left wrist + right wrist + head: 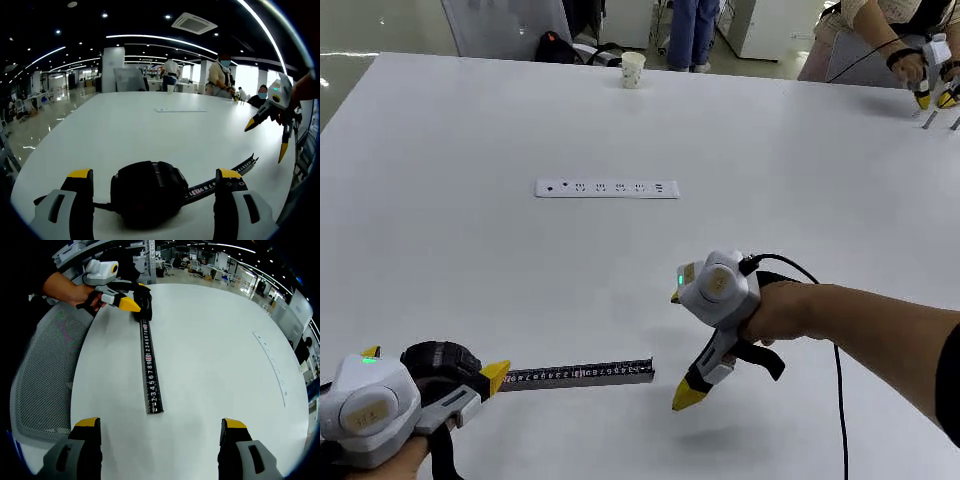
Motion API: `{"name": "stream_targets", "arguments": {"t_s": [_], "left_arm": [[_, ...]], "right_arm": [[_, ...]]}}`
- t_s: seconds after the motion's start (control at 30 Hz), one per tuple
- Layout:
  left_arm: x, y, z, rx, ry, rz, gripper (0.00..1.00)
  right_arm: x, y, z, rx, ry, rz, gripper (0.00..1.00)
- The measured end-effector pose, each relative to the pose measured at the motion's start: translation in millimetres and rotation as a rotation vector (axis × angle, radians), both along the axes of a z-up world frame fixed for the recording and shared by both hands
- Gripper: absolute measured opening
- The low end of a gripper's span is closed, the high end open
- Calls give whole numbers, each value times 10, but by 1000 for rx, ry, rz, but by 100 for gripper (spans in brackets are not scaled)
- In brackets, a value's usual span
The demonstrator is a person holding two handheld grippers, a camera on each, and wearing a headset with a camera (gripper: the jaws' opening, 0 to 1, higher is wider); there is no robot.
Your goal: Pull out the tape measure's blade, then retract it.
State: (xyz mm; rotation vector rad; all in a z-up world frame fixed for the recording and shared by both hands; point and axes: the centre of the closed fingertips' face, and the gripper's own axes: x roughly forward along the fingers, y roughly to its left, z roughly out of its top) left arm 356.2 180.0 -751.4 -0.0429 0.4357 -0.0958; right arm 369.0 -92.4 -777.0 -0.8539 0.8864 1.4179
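The left gripper [154, 173] straddles the tape's case [150, 192] on the table [620, 120]; whether it clamps the case cannot be told. The blade [149, 365] lies pulled out. The right gripper [160, 423] gapes wide near the blade's tip, apart from it.

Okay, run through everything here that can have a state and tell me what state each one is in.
Left gripper: open, jaws straddling the tape measure case.
Blade: pulled out, lying flat on the table, tip free.
Right gripper: open, empty, near the blade's tip.
Power strip: lying flat, nothing plugged in.
Paper cup: upright.
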Motion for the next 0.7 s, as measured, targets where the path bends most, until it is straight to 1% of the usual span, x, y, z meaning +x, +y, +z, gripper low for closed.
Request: {"name": "stream_targets", "arguments": {"t_s": [0.07, 0.1, 0.17, 0.2, 0.23, 0.3, 0.33, 0.4, 0.5, 0.57, 0.6, 0.7], "left_arm": [[17, -23, 6, 8, -11, -7, 99], [33, -40, 8, 8, -15, -13, 99], [40, -69, -2, 14, -12, -18, 99], [34, -70, -3, 18, -12, -16, 99], [35, -64, -2, 14, -14, -12, 99], [37, -36, 3, 5, -16, 16, 99], [47, -29, 30, -3, -29, 27, 99], [52, -32, 47, -8, -28, 32, 99], [68, -37, 46, -4, -29, 29, 99], [66, -51, 37, -7, -22, 27, 99], [67, -51, 41, -7, -24, 27, 99], [73, -63, 31, -11, -23, 27, 99]], "right_arm": [[4, 26, -43, -4, 1, 4, 95], [5, 59, -59, 4, 5, 3, 92], [-2, 119, -79, 19, 19, -8, 90], [6, 137, -81, 24, 11, -7, 87], [31, 156, -77, 31, -8, 2, 79], [41, 184, -75, 38, -15, 4, 69], [47, 202, -72, 43, -19, 7, 63], [61, 210, -81, 44, -23, 13, 60], [5, 187, -122, 27, -3, 24, 61], [-32, 162, -143, 14, 2, 37, 58], [-55, 151, -155, 10, 9, 43, 57], [-70, 146, -176, 6, 3, 58, 54]]}}
